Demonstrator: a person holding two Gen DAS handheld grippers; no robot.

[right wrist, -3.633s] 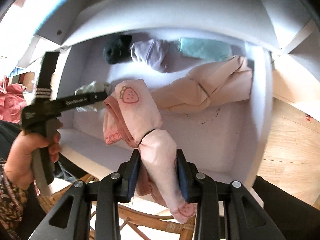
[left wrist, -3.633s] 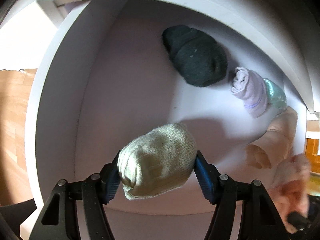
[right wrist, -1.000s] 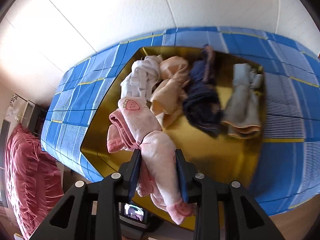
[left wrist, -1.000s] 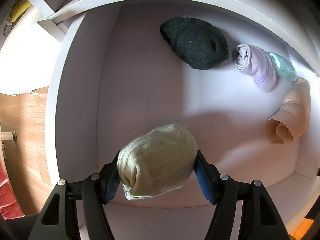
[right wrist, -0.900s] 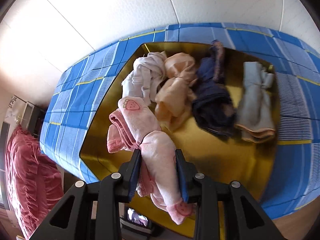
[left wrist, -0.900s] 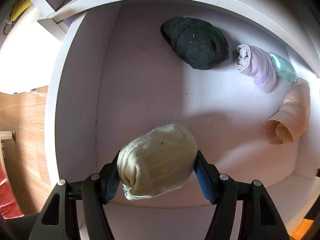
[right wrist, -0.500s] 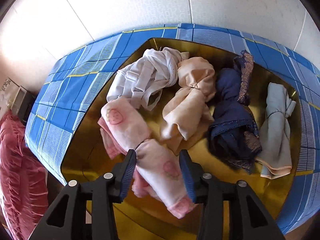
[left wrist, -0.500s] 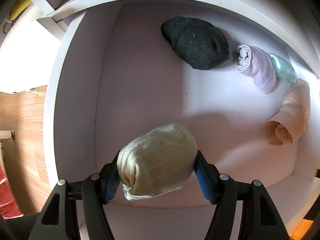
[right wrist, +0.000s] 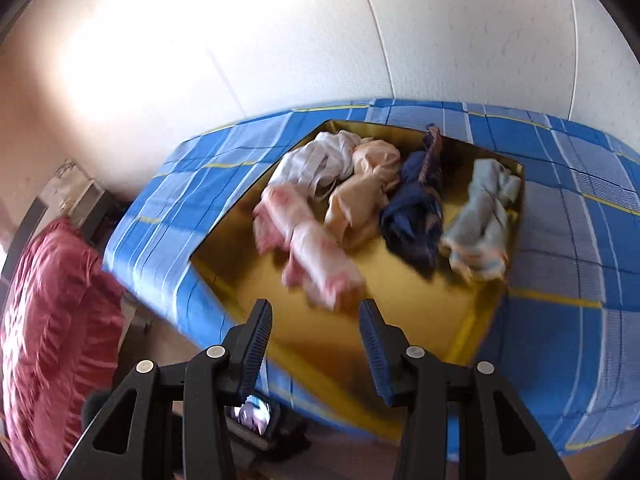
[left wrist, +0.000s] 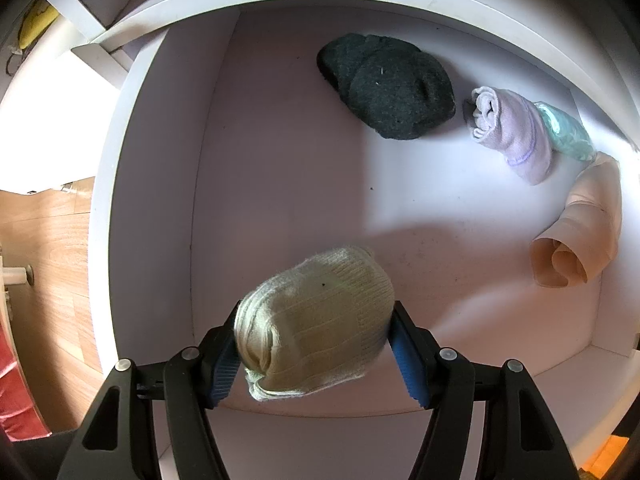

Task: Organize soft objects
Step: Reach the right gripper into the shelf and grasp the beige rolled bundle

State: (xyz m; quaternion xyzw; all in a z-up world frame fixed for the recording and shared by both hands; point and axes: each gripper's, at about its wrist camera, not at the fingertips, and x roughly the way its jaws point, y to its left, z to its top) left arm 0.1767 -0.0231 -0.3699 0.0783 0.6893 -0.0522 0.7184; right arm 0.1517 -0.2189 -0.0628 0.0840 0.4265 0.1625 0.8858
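My left gripper (left wrist: 314, 354) is shut on a rolled cream sock (left wrist: 316, 322) and holds it over the front left of a white drawer (left wrist: 152, 200). At the drawer's back lie a dark rolled sock (left wrist: 388, 86), a lilac roll (left wrist: 512, 134), a mint roll (left wrist: 566, 132) and a peach roll (left wrist: 576, 236). My right gripper (right wrist: 316, 328) is open and empty above the near edge of a yellow tray (right wrist: 400, 304). In the tray lie a pink strawberry-print bundle (right wrist: 308, 244), a white bundle (right wrist: 316, 162), a peach bundle (right wrist: 366, 192), a navy bundle (right wrist: 416, 210) and a pale blue bundle (right wrist: 480, 218).
The tray sits on a blue checked bedspread (right wrist: 580, 280). A red quilted cover (right wrist: 52, 328) lies at the left. A small screen device (right wrist: 256, 418) sits below the bed edge. Wooden floor (left wrist: 44, 256) shows left of the drawer.
My right gripper carried the pink bundle from the drawer to the tray, opened, let it go and pulled back. My left gripper has hardly moved with the cream sock.
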